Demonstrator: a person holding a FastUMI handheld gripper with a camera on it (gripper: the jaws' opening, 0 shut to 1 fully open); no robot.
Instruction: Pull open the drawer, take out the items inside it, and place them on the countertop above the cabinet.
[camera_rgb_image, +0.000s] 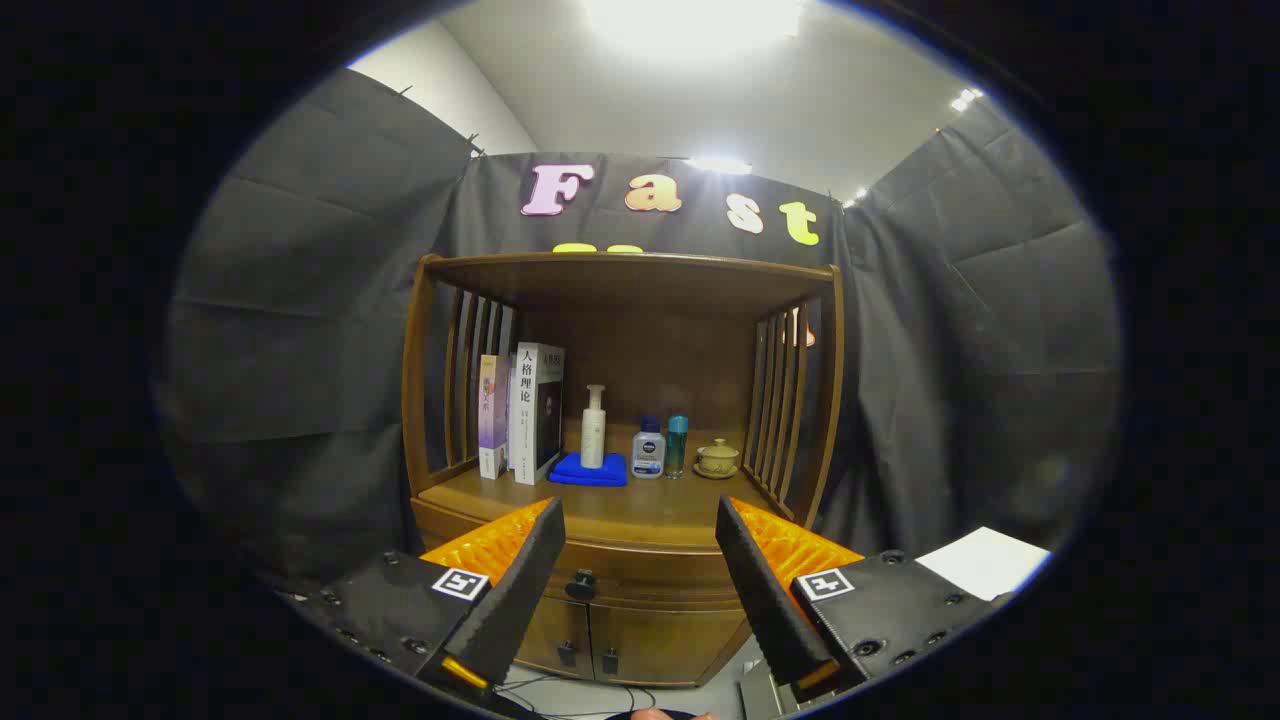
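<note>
A brown wooden cabinet (620, 600) stands ahead of me against the booth's wall. Its drawer (640, 580) sits closed under the countertop (620, 505), with a dark round knob (581, 583) at its front. My gripper (640, 520) is open and holds nothing. It hangs in front of the cabinet, some way off, and the knob shows between the fingers, nearer the left one. What lies inside the drawer is hidden.
On the countertop stand upright books (525, 412), a white pump bottle (594, 428) on a blue cloth (590, 470), a small white bottle (648, 450), a teal bottle (677, 445) and a lidded cup (717, 459). Two cupboard doors (610, 640) sit below the drawer. Slatted sides and a shelf top enclose the countertop.
</note>
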